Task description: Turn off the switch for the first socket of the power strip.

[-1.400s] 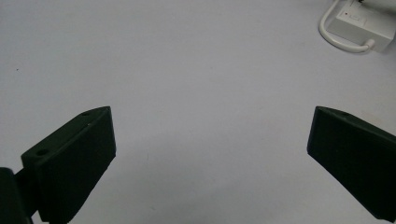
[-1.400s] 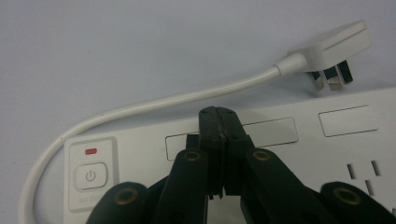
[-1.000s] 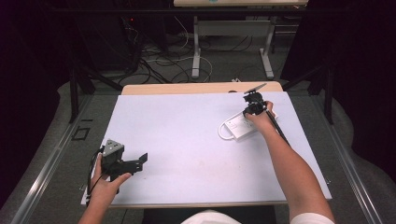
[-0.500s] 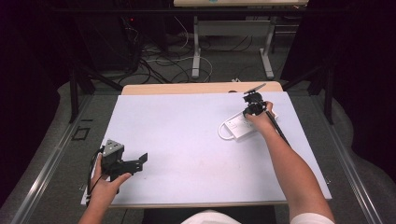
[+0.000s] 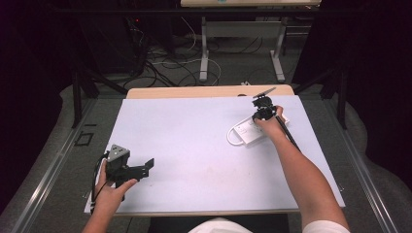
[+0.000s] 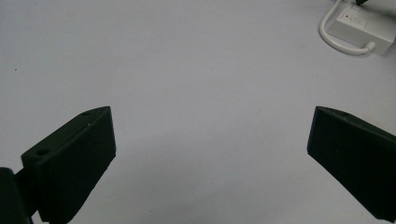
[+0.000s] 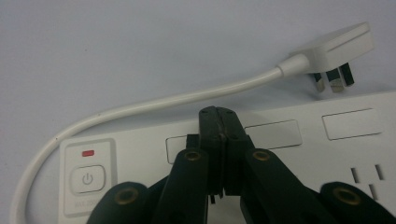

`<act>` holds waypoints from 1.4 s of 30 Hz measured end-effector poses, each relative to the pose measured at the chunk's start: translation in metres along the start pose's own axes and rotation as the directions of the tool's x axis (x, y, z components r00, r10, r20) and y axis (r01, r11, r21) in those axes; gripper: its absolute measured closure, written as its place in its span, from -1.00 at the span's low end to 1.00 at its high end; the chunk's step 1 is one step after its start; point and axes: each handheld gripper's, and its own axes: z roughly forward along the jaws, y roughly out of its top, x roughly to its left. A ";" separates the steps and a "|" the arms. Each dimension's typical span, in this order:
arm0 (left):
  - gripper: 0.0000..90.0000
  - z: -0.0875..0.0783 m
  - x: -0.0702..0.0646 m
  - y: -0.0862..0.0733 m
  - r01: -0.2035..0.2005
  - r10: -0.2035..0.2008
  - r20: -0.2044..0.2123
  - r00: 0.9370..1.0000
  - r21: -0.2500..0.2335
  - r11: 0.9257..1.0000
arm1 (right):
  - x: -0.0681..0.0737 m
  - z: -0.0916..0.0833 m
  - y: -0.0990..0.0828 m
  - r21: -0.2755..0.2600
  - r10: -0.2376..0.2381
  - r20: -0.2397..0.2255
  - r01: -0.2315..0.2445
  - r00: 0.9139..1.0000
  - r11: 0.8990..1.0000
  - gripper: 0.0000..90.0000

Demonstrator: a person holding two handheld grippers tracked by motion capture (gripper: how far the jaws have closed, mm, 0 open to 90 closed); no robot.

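Observation:
A white power strip (image 5: 248, 132) lies at the table's right side, its white cable (image 7: 163, 102) looping round to a three-pin plug (image 7: 334, 46) that rests unplugged beside it. My right gripper (image 5: 259, 116) points down at the strip, with its jaws pressed together over the row of sockets (image 7: 219, 116) and nothing visible between them. A power button with a red light (image 7: 87, 178) marks the strip's end. My left gripper (image 5: 145, 169) rests near the front left, jaws wide apart over bare table (image 6: 210, 154). The power strip (image 6: 362, 30) shows far off in the left gripper view.
The white table top (image 5: 194, 136) spreads between the two hands. A wooden edge (image 5: 209, 91) runs along its far side. Beyond stand desk legs (image 5: 204, 53) and loose floor cables (image 5: 165, 58). A black cable (image 5: 290, 137) trails along the right forearm.

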 end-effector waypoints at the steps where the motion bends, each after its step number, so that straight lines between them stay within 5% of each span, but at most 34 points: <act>1: -0.98 0.000 0.000 0.000 0.001 -0.001 0.000 1.000 0.000 1.000 | -0.001 0.000 0.000 -0.002 0.001 0.003 -0.001 1.000 1.000 1.00; 23: -0.98 0.003 0.000 0.001 -0.006 0.006 0.006 1.000 0.005 1.000 | -0.002 -0.018 0.002 -0.041 0.013 -0.005 -0.014 1.000 0.999 0.83; 42: -0.98 0.003 0.000 0.001 -0.013 0.012 0.008 1.000 0.005 1.000 | 0.011 -0.041 -0.001 -0.074 -0.014 -0.045 0.010 0.999 0.997 0.44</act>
